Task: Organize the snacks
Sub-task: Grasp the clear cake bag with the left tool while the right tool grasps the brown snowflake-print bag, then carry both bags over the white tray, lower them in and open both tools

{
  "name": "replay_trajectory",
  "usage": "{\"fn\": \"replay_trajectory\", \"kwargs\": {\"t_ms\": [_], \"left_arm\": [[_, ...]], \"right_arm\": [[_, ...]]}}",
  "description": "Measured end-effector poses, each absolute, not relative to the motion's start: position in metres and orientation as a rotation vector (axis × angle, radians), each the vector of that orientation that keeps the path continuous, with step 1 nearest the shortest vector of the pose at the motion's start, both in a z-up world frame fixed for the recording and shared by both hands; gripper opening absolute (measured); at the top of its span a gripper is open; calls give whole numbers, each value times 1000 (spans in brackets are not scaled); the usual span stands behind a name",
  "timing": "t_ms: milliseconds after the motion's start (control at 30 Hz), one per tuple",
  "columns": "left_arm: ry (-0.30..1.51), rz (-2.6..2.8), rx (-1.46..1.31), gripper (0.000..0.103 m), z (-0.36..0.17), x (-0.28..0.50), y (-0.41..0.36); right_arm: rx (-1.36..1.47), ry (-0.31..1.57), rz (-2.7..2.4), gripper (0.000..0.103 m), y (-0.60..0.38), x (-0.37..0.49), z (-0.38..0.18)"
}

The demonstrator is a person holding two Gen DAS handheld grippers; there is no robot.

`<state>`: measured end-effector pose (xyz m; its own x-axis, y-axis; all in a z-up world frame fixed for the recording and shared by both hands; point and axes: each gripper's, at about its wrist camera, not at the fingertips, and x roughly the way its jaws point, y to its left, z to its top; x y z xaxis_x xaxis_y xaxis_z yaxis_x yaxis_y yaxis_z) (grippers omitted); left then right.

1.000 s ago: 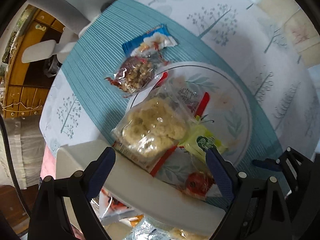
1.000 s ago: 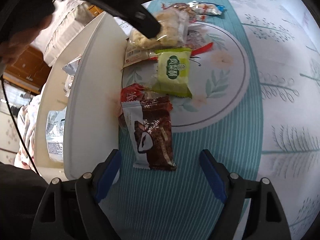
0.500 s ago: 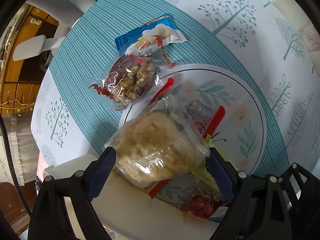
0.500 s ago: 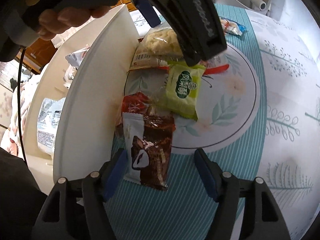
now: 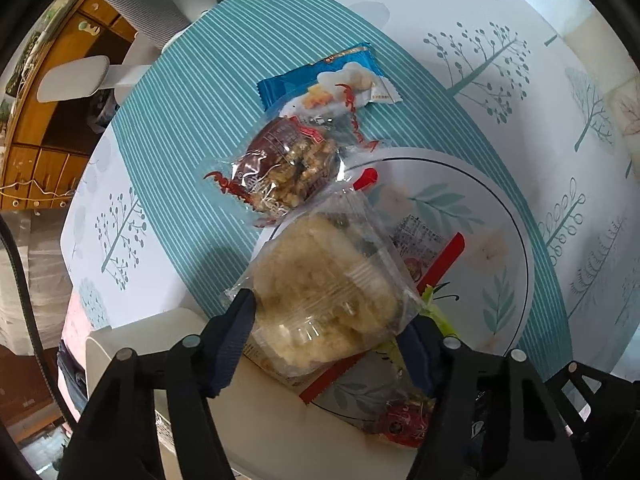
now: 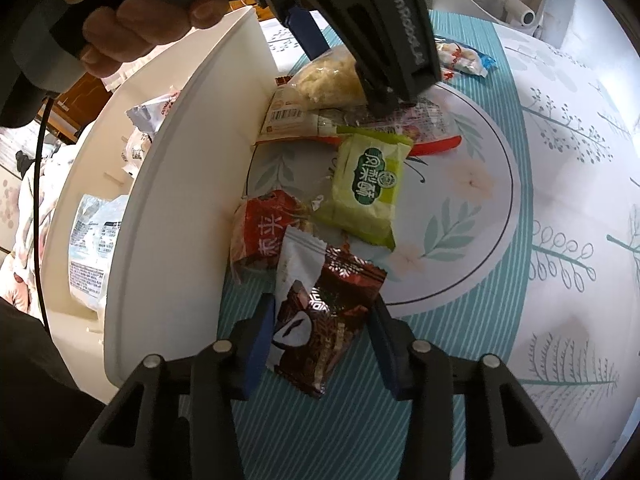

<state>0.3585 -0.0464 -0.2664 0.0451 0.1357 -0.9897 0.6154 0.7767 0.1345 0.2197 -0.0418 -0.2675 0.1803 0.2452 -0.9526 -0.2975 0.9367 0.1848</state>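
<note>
Currently two snacks are being grasped at once. A clear-wrapped rice cake (image 5: 324, 292) is clenched in the left gripper (image 5: 330, 344), over the printed plate's rim at 9 o'clock on the counter (image 5: 500, 20). A brown chocolate packet (image 6: 320, 320) is gripped by the right gripper (image 6: 320, 340), at 6 o'clock below the green packet (image 6: 368, 184). Next, both are probably to be lifted into the white bin (image 6: 172, 200) at 9 o'clock.
</note>
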Motion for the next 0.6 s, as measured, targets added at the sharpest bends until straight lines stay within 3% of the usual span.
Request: {"fn": "replay_trajectory", "kwargs": {"t_ms": [133, 400, 467, 600], "left_arm": [[1503, -403, 603, 55, -259, 360, -41], [1475, -375, 512, 53, -232, 357, -30], [1459, -374, 482, 53, -220, 355, -26], [1423, -364, 422, 53, -196, 348, -20]], "right_arm": [[-57, 1338, 380, 42, -44, 219, -265], [-33, 1332, 341, 40, -50, 209, -255], [-25, 1330, 334, 32, -53, 207, -252], [-7, 1323, 305, 31, -61, 206, -248]]}}
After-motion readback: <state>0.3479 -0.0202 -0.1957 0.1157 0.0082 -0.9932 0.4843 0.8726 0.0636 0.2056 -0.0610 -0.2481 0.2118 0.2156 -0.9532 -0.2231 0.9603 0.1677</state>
